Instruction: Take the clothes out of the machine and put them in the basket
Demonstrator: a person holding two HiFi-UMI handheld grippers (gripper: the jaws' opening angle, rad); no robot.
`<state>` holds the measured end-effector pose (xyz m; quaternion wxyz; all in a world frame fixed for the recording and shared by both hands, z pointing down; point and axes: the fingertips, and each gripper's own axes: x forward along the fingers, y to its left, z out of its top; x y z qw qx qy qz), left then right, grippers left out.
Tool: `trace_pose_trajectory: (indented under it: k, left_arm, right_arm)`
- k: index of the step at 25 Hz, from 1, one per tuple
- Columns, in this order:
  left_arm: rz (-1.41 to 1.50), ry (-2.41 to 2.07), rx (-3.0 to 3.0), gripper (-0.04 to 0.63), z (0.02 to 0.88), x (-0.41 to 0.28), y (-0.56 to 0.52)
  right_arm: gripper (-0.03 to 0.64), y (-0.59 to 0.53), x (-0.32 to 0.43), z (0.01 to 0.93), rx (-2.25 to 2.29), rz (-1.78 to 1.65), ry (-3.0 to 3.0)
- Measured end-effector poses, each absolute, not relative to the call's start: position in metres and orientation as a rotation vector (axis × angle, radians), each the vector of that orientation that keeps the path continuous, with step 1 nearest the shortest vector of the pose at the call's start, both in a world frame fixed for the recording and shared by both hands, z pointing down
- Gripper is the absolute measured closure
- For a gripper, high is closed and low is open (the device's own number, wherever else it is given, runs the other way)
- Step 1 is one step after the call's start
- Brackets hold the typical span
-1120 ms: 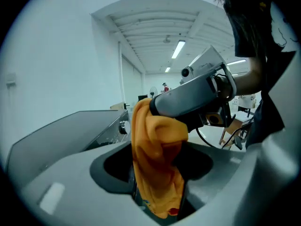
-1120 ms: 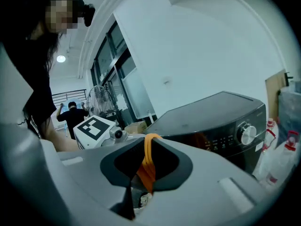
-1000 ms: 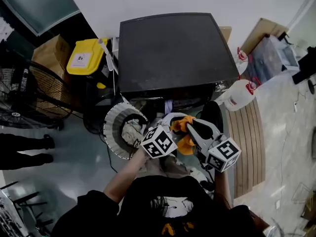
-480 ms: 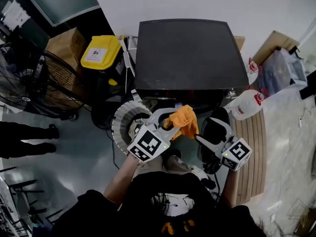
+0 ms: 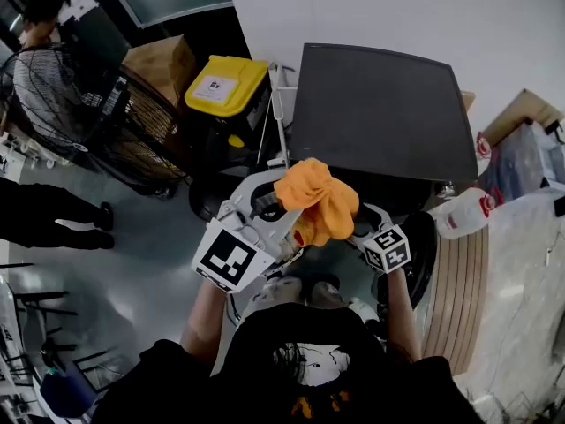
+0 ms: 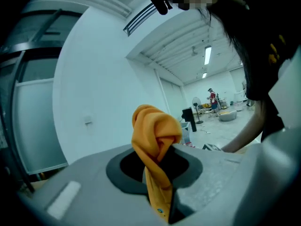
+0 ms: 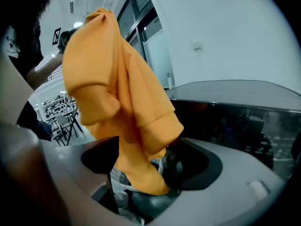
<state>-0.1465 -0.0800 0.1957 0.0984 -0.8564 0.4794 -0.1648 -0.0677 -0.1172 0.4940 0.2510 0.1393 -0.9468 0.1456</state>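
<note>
left claw (image 6: 159,194): clamped on the orange cloth (image 5: 316,200), so it carries the cloth alone.
right claw (image 7: 141,185): jaws have just been opening and stand wide; the cloth hangs loose between them, let go.
cloth: bunched above the left claw's jaws, out of the machine (image 5: 380,113).

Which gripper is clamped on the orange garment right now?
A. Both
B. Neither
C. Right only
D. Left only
D: the left gripper has its jaws pinched shut on the orange garment, while the right gripper has jaws that have just been opening and stand wide, the garment hanging loose between them.
</note>
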Motion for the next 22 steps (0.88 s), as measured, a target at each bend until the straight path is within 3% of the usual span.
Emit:
trace_pose_trajectory:
  k: [1,2,5,6,11,16,22]
  left_arm:
    - [-0.485,1.436,-2.507,0.517,0.186,-0.158,-0.075]
    - [-0.489,1.455,-2.483,0.517,0.178,-0.168,-0.069]
    - [-0.516,1.523,-2.422,0.517,0.163,-0.199,-0.053]
    - [-0.523,1.556,-2.402,0.517,0.16,-0.211,-0.047]
    - [-0.534,1.785,-2.311,0.517,0.168,-0.292,-0.014]
    - [-0.747,1.914,-2.312,0.515,0.222,-0.359,0.017]
    - [-0.923,1.896,-2.435,0.515,0.3,-0.375,0.032]
  right_arm:
    - [0.215,-0.121,-0.087,0.489,0.38,0.412,-2.608]
    - [0.285,-0.123,-0.106,0.483,0.377,0.445,-2.646]
    - [0.562,-0.118,-0.15,0.456,0.359,0.629,-2.757]
    - [0.58,-0.113,-0.163,0.449,0.342,0.715,-2.773]
    - [0.584,-0.073,-0.221,0.424,0.189,1.082,-2.782]
    - [0.588,-0.048,-0.268,0.369,0.042,1.418,-2.868]
    - [0.588,-0.029,-0.302,0.324,-0.068,1.356,-2.935]
